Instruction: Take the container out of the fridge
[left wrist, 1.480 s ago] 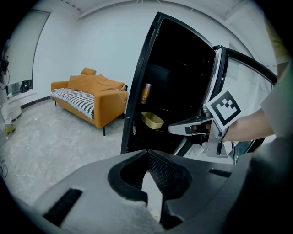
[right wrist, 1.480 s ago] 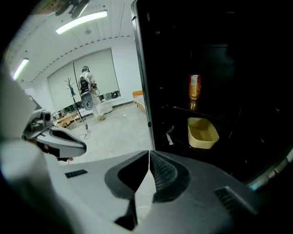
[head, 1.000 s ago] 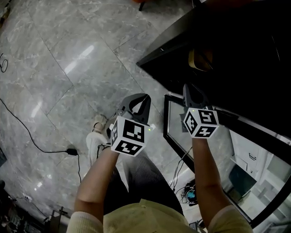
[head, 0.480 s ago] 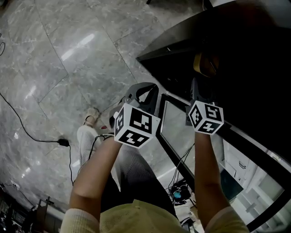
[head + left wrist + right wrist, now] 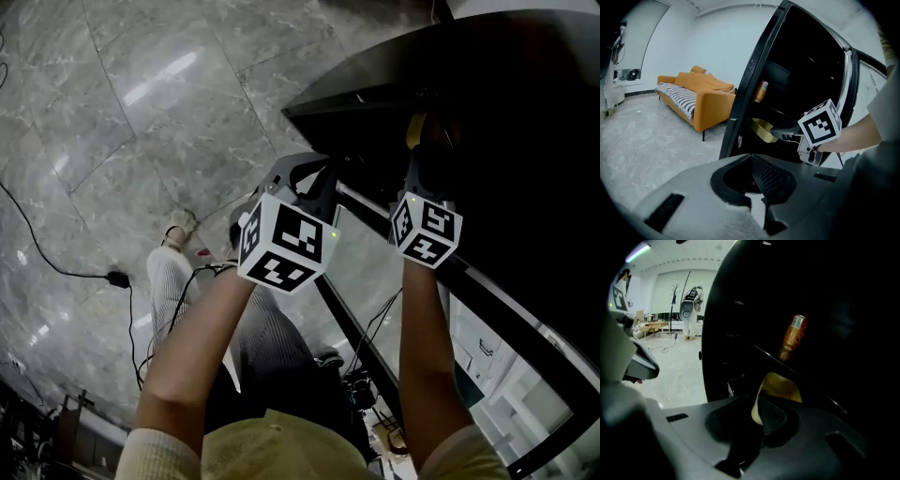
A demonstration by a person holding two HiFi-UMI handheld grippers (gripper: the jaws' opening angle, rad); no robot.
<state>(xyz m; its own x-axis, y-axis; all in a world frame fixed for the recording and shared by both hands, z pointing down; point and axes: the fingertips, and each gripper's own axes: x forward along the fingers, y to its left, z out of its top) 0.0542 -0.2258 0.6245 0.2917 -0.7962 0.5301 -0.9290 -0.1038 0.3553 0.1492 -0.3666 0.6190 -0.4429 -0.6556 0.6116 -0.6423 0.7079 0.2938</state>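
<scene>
Straddling yellow container (image 5: 783, 385) rim, right gripper (image 5: 754, 416) fingers apart; left gripper (image 5: 751, 183) fingers apart.

No legible text anywhere. Orange can (image 5: 792, 337) in the fridge (image 5: 797, 65): label too blurred to read. Marker cubes (image 5: 284, 246) on left gripper (image 5: 307, 176) and right gripper (image 5: 427, 159): square patterns only, no letters.

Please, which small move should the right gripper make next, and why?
Probably ease the right gripper a little further in, then close it on the near wall of the yellow plastic container. Its jaws stand apart with that wall just showing between them, so a grip looks close but shallow. The container sits inside the dark fridge, lower than the orange can.
</scene>
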